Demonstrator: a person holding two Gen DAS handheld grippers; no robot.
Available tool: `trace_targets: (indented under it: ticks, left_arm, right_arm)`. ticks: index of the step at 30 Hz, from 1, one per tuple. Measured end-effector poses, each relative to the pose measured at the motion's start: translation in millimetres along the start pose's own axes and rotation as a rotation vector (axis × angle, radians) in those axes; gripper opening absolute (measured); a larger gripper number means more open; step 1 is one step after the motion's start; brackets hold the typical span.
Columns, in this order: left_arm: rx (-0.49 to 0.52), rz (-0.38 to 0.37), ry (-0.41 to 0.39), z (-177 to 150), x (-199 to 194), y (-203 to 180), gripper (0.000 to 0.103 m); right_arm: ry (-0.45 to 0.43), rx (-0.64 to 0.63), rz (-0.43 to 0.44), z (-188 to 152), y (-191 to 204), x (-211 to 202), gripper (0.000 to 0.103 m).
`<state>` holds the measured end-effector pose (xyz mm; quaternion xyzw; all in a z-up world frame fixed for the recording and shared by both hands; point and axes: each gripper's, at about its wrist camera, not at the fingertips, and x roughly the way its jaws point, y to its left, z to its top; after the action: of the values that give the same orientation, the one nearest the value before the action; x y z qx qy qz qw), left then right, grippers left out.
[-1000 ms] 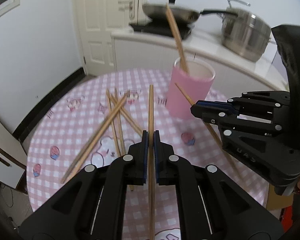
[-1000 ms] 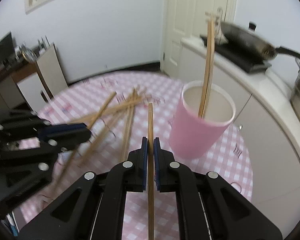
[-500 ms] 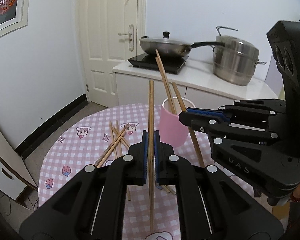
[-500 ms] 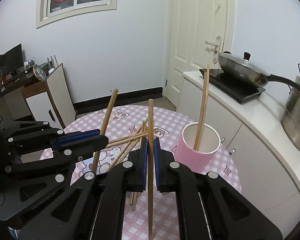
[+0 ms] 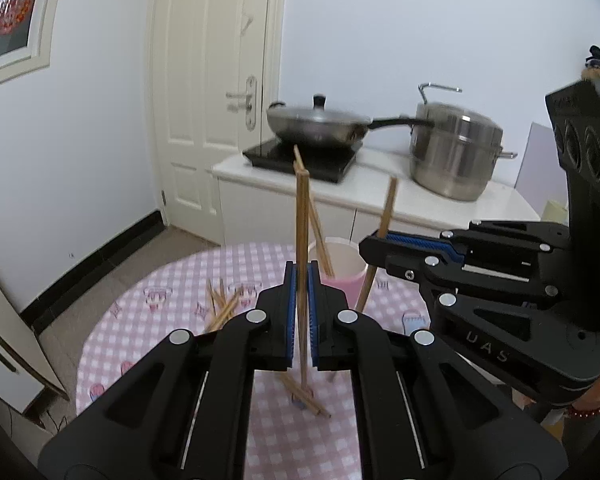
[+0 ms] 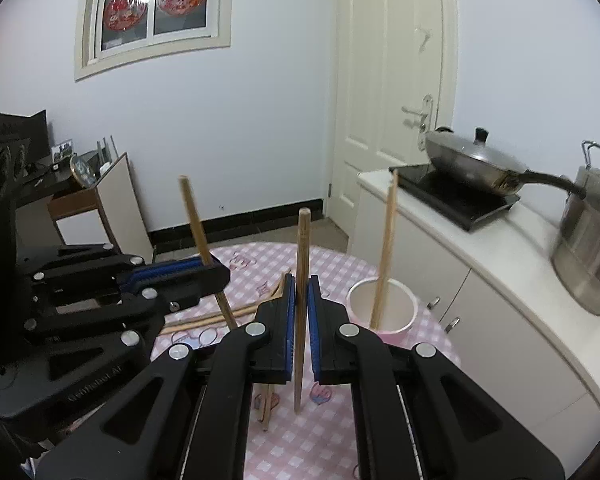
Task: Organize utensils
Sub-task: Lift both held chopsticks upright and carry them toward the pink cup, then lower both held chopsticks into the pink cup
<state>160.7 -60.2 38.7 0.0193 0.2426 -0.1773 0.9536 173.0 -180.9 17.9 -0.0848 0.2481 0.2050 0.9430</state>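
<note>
The left tongs (image 5: pixel 300 312) are clamped on one chopstick (image 5: pixel 302 240), held straight up. The right tongs (image 6: pixel 300 320) pinch another chopstick (image 6: pixel 301 280) the same way. Both are high above the pink desk (image 5: pixel 148 320). The pink cup (image 6: pixel 382 310) with a stick inside sits at 1 o'clock from the right tongs. Loose chopsticks (image 5: pixel 222 306) lie at 10 o'clock from the left tongs.

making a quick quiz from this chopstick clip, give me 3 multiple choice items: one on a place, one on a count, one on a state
1. Where is the pink cup?
A. on the checked table
B. on the counter
C. on the floor

2. How many chopsticks stand in the cup?
A. none
B. one
C. four

3. What is the right gripper doing?
A. open, empty
B. shut on a spoon
C. shut on a chopstick

Answers:
1 A, the cup sits on the pink cloth.
2 B, a single chopstick in the cup leans on its rim.
3 C, its fingers clamp the right chopstick upright.
</note>
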Motion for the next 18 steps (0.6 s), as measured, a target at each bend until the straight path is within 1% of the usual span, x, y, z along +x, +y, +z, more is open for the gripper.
trace_targets:
  ticks: [6, 12, 18]
  left_arm:
    - [0.016, -0.01, -0.083, 34.0, -3.6, -12.3, 0.006]
    - [-0.004, -0.036, -0.122, 62.5, 5.3, -23.1, 0.006]
    - [-0.044, -0.043, -0.159, 87.2, 15.4, -26.0, 0.006]
  right_arm:
    - [-0.055, -0.005, -0.04, 21.6, -10.8, -15.5, 0.005]
    - [-0.102, -0.011, -0.084, 43.0, -27.8, -28.3, 0.005]
    - [-0.134, -0.007, -0.118, 57.5, -43.6, -28.2, 0.005]
